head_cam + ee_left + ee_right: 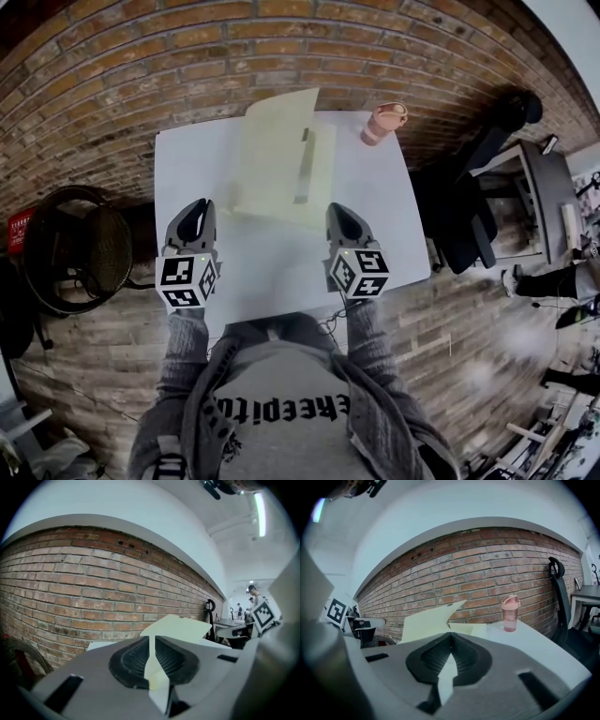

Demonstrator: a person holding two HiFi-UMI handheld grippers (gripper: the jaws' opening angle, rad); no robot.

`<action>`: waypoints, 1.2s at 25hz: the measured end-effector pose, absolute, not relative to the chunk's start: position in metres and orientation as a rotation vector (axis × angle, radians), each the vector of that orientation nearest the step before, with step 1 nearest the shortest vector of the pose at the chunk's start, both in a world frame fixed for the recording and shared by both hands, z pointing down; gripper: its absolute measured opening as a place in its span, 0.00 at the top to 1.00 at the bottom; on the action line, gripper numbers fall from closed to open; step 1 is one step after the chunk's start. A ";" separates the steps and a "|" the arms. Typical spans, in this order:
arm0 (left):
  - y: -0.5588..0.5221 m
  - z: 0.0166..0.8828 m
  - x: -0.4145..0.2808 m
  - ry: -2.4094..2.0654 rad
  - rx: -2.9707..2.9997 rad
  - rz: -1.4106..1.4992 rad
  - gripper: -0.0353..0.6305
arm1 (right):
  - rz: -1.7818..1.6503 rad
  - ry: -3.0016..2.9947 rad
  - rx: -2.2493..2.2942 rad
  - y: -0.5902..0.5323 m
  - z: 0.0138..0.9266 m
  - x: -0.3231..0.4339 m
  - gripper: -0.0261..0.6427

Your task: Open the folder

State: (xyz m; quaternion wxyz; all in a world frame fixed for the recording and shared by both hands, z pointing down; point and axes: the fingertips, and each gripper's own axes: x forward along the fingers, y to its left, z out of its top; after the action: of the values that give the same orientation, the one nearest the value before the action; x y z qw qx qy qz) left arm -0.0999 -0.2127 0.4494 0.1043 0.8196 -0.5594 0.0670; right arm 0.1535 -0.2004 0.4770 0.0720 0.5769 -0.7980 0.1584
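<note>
A pale yellow folder (281,155) lies on the white table (375,234) with its cover lifted and leaning up toward the brick wall; a grey clip bar (303,167) shows inside. My left gripper (197,208) hovers just off the folder's near left corner, and my right gripper (339,212) off its near right corner. Both are shut with nothing in them. In the left gripper view the raised cover (180,626) stands beyond the left gripper (151,641). In the right gripper view the folder (433,619) sits ahead of the right gripper (451,639).
A pink lidded cup (383,123) stands at the table's far right corner, also in the right gripper view (510,613). A black office chair (469,187) and a desk (534,178) are to the right. A round black wire frame (80,248) stands left of the table.
</note>
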 end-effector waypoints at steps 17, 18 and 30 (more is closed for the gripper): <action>-0.200 0.399 -0.096 -1.612 2.546 0.082 0.90 | 0.294 -2.423 1.896 -0.161 0.416 0.156 0.96; -0.199 0.397 -0.095 -1.609 2.553 0.077 0.90 | 0.280 -2.420 1.906 -0.159 0.413 0.156 0.96; -0.191 0.372 -0.086 -1.526 2.676 0.021 0.90 | 0.135 -2.387 2.029 -0.132 0.377 0.161 0.96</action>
State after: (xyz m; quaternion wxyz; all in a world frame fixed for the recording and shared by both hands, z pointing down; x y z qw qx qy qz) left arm -0.0856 -0.1908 0.3717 0.0302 0.8682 -0.4952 0.0069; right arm 0.1609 -0.1325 0.3766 0.0031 0.6471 -0.7612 0.0431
